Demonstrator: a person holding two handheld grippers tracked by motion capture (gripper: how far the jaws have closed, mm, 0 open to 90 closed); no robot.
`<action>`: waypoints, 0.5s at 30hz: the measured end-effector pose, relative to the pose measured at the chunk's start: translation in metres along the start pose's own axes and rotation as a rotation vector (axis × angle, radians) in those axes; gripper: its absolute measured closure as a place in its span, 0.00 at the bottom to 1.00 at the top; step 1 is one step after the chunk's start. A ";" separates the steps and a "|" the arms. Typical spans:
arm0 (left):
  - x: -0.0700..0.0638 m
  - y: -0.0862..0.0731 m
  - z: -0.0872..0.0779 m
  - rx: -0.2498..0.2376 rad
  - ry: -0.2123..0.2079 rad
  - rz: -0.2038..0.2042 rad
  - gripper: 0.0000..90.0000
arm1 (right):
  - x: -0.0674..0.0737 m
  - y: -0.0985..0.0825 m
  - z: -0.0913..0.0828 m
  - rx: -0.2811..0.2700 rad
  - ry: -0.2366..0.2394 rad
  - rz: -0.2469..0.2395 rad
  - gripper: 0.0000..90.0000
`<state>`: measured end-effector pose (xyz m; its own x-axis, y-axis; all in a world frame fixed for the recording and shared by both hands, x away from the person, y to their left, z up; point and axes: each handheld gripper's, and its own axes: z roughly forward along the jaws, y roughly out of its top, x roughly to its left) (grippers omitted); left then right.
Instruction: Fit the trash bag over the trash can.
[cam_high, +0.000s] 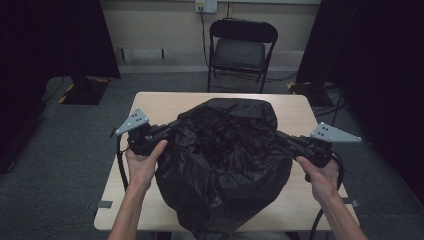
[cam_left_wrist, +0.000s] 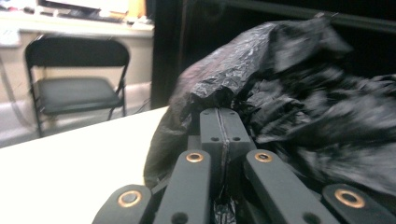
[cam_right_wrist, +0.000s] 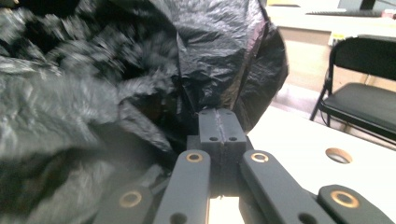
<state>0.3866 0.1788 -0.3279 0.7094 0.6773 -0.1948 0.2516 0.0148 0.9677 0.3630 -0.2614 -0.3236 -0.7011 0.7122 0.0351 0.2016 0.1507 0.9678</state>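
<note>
A big crumpled black plastic bag (cam_high: 225, 150) lies puffed up in the middle of the light wooden table (cam_high: 150, 105). My left gripper (cam_high: 176, 123) meets the bag's left edge, and my right gripper (cam_high: 278, 134) meets its right edge, each held in one of the person's hands. In the left gripper view the jaws (cam_left_wrist: 223, 114) are pressed together with the bag's film (cam_left_wrist: 303, 93) pinched at their tips. The right gripper view shows the same: shut jaws (cam_right_wrist: 219, 114) on a fold of the bag (cam_right_wrist: 93, 93).
A black folding chair (cam_high: 242, 47) stands behind the table's far edge, with a wall socket (cam_high: 206, 6) above it. Dark curtains hang at both sides. A round hole (cam_right_wrist: 338, 155) sits in the tabletop near the right gripper.
</note>
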 end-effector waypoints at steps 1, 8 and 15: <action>0.003 -0.003 0.003 0.004 -0.002 -0.007 1.00 | -0.001 -0.003 0.004 0.008 -0.001 -0.001 1.00; 0.018 -0.027 0.011 0.015 -0.025 -0.065 1.00 | -0.010 -0.024 0.020 0.063 -0.028 0.016 1.00; 0.028 -0.039 0.022 0.048 -0.002 -0.077 1.00 | -0.024 -0.043 0.031 0.093 -0.057 0.056 1.00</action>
<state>0.4111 0.1815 -0.3742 0.6882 0.6738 -0.2690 0.3365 0.0319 0.9411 0.3928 -0.2636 -0.3737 -0.6477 0.7585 0.0717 0.3041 0.1711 0.9372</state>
